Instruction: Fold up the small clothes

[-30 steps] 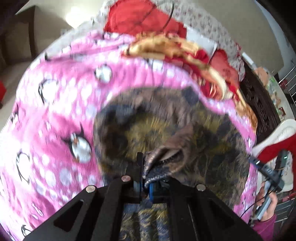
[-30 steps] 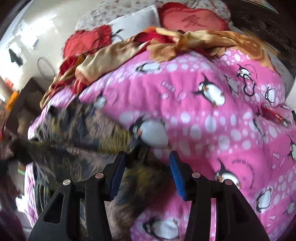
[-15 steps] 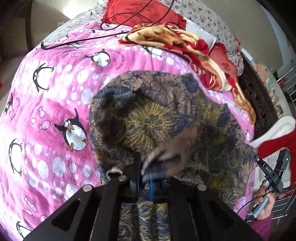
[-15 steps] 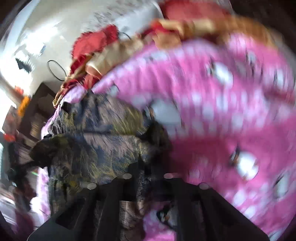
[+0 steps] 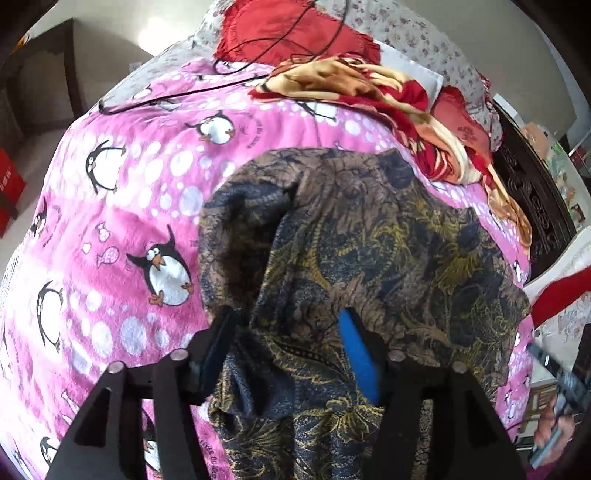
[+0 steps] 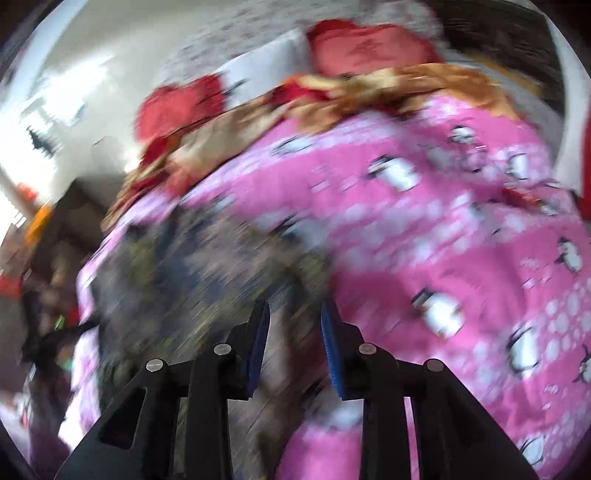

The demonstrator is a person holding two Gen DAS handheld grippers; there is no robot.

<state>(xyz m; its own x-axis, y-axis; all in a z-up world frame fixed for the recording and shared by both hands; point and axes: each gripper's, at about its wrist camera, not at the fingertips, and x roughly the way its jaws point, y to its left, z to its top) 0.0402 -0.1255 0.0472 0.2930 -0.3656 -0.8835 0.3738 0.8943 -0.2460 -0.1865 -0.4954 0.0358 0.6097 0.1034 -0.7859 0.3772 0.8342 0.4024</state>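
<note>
A dark garment with a brown, navy and gold floral print point(image 5: 351, 251) lies on a pink penguin blanket point(image 5: 110, 229), with one edge folded over. My left gripper point(image 5: 288, 325) is open above its near part, jaws wide apart, a ridge of cloth between them. In the blurred right wrist view the same garment point(image 6: 192, 266) lies at the left on the blanket point(image 6: 461, 240). My right gripper point(image 6: 294, 314) is open over the garment's right edge, with nothing between the blue pads.
A red and gold blanket point(image 5: 388, 92) and red pillows point(image 5: 288, 33) are heaped at the far end. A black cable point(image 5: 177, 96) crosses the far left of the pink blanket. Dark wooden furniture point(image 5: 532, 192) stands at the right.
My left gripper let go of the garment's edge and opened wide. My right gripper, shut half a second ago, has opened and is moving fast.
</note>
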